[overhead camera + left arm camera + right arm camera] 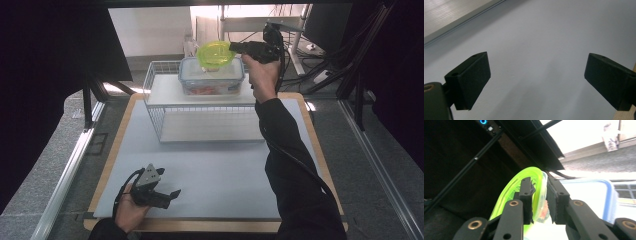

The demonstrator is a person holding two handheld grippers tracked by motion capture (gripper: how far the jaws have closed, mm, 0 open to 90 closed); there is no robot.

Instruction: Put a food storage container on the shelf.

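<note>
A translucent lime-green bowl (216, 54) tilts over the lid of a clear lidded food container (211, 76), which stands on the top shelf of a white wire rack (200, 95). My right gripper (235, 47) reaches in from the right at the bowl's edge. In the right gripper view its jaws straddle the green bowl's rim (539, 192) with a little slack on one side, so the right gripper (540, 202) looks open around it. My left gripper (167, 192) rests low near the table's front left, and the left gripper (536, 77) is wide open over bare mat.
The grey mat (215, 170) covers a wooden table (320, 165). The rack's lower shelf (210, 127) is bare. A black frame and cables stand behind the rack at the right. Red food shows through the container's wall.
</note>
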